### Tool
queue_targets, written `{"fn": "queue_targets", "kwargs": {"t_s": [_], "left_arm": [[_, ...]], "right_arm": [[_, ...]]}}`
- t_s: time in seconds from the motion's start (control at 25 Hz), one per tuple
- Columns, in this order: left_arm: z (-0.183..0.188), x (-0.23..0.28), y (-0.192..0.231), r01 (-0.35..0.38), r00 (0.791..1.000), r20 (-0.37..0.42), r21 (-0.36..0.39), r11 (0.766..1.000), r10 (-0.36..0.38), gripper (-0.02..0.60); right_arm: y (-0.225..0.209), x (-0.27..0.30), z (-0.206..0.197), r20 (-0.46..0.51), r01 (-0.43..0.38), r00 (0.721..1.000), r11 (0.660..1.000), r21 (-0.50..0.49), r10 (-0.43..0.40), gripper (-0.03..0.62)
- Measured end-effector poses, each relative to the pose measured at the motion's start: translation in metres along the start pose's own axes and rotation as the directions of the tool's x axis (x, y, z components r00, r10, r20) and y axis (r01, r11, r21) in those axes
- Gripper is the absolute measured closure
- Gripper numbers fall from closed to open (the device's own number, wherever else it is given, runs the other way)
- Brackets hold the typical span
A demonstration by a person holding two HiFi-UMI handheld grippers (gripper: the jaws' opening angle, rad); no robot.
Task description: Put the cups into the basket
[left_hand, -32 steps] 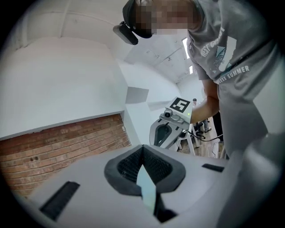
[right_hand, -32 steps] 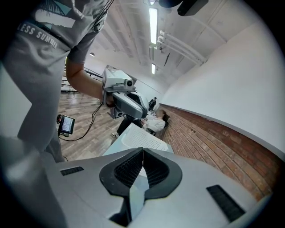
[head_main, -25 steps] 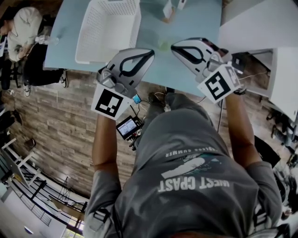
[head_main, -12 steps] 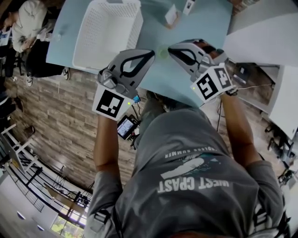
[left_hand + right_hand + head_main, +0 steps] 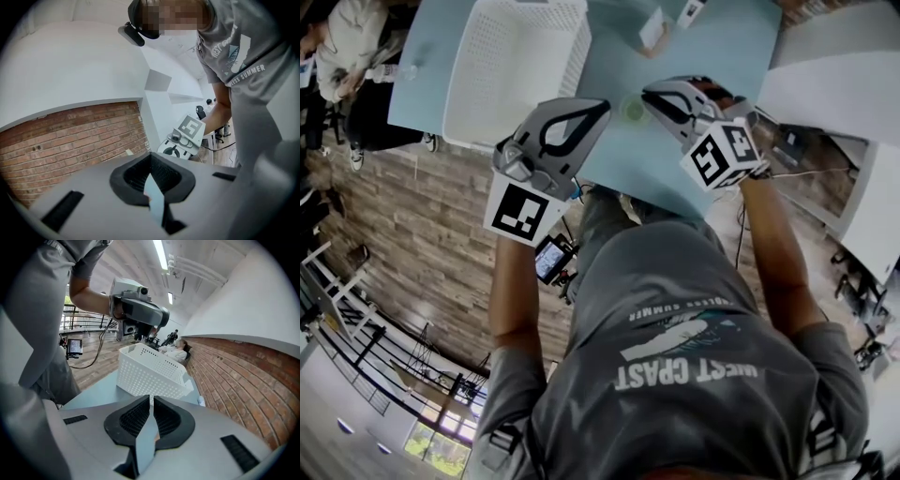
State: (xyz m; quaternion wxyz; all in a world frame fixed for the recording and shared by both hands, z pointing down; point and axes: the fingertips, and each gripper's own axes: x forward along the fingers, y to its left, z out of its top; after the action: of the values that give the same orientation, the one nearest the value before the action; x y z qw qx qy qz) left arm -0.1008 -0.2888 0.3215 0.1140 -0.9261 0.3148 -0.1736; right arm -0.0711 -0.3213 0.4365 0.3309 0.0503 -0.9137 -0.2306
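both pairs of jaws pressed together, nothing held: left gripper [image 5: 602, 108], right gripper [image 5: 650, 94]. cups: one counted for sure, a pale green cup [image 5: 633, 110]. it stands upright, mouth up, toward the near edge of the table [image 5: 628, 164], between my two tips and just beside the right one, so right is nearer. baskets: one, a white basket [image 5: 520, 66] at the far left corner. two small items at the far edge, too small to name. judgement: the right jaws must open before any grasp.
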Motion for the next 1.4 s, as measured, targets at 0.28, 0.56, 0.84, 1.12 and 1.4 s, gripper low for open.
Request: {"fn": "queue_targets", "kwargs": {"t_s": [0.28, 0.56, 0.84, 1.12, 1.4], "left_arm": [[-0.024, -0.004, 0.020, -0.002, 1.000, -0.009, -0.030, 1.000, 0.002, 0.583], [-0.040, -0.009, 0.034, -0.003, 1.000, -0.011, -0.052, 0.999, 0.002, 0.583], [-0.048, -0.015, 0.045, -0.001, 1.000, -0.009, -0.067, 0.998, 0.001, 0.583], [-0.057, -0.030, 0.062, -0.015, 1.000, -0.009, -0.077, 0.997, 0.014, 0.583], [-0.064, -0.035, 0.069, -0.030, 0.999, -0.013, -0.084, 0.996, 0.029, 0.582]], "right_arm": [[0.007, 0.048, -0.031, -0.091, -0.103, 0.990, 0.991, 0.081, 0.110, 0.510], [0.042, 0.087, -0.080, -0.222, -0.251, 0.934, 0.955, 0.155, 0.281, 0.485], [0.060, 0.107, -0.114, -0.315, -0.289, 0.885, 0.935, 0.205, 0.343, 0.484], [0.072, 0.125, -0.129, -0.366, -0.309, 0.849, 0.919, 0.244, 0.382, 0.540], [0.071, 0.120, -0.122, -0.358, -0.321, 0.845, 0.913, 0.253, 0.396, 0.562]]}}
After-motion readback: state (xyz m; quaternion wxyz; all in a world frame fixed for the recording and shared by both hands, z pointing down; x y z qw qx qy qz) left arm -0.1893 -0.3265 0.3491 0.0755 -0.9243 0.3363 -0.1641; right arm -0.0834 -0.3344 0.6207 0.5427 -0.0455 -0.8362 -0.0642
